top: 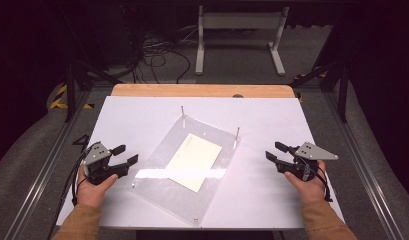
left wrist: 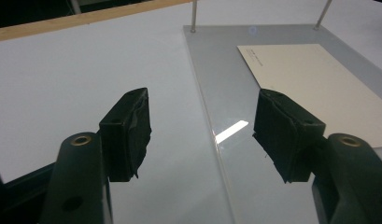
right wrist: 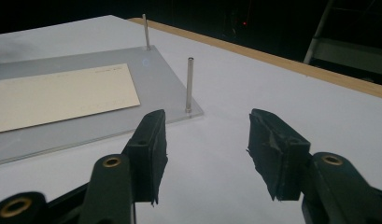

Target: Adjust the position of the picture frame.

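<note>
**Cream card on a clear plate, both tongs spread and empty**

Cream card (top: 194, 162) lies flat near the middle of a clear acrylic plate (top: 162, 187), which rests at an angle on the white table (top: 262, 190). Two thin metal pins (top: 182, 113) stand upright at the plate's far corners; in the right gripper view the nearer pin (right wrist: 189, 84) rises from the plate's corner, just beyond the card's edge. A faint line of print runs along the card's far edge, too small to read.

The left tongs (top: 125, 154) are held in the person's left hand (top: 93, 187) just beside the plate's left edge, jaws spread wide with nothing between them. In the left gripper view (left wrist: 202, 133) the plate's long edge runs between the two jaws, and a bright strip of glare sits on the acrylic.

The right tongs (top: 275, 150), held in the right hand (top: 308, 186), sit apart from the plate on its right side, over bare table. Their jaws are also wide apart and empty (right wrist: 207, 149).

A wooden strip (top: 202, 90) borders the table's far edge. Beyond it, on the floor, are loose cables (top: 159, 55) and a white frame (top: 239, 35).
</note>
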Demonstrator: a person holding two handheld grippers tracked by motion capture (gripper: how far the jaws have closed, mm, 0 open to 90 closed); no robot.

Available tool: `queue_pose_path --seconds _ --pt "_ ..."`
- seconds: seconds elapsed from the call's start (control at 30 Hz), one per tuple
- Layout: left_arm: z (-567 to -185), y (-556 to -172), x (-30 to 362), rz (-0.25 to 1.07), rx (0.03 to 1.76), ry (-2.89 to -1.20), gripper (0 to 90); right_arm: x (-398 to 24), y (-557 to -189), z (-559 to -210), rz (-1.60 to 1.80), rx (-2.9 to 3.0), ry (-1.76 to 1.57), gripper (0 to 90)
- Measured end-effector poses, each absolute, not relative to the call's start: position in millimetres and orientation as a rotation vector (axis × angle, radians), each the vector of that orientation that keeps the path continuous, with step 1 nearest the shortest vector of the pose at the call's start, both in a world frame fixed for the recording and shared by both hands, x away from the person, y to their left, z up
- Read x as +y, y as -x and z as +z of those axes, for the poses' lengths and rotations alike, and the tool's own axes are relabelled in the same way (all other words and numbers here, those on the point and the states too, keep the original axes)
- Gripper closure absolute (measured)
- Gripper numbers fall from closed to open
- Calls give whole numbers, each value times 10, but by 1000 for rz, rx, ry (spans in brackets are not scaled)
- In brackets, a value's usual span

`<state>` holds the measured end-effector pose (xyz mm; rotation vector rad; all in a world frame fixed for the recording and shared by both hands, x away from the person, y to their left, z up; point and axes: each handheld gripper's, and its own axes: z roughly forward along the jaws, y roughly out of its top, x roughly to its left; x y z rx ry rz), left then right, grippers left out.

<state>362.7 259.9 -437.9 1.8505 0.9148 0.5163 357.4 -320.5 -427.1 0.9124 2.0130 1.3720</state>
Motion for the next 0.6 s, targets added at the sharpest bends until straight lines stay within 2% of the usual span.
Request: queue_pose_path --seconds 0.43,0.6 --pt "-4392 -3644 2619 525 947 -1863 350 -3217 -3553 -4235 1393 2014 -914 467" --pt "-4431 -3659 2606 508 996 -1933 460 -3204 -3546 -4215 1394 2019 -909 467"
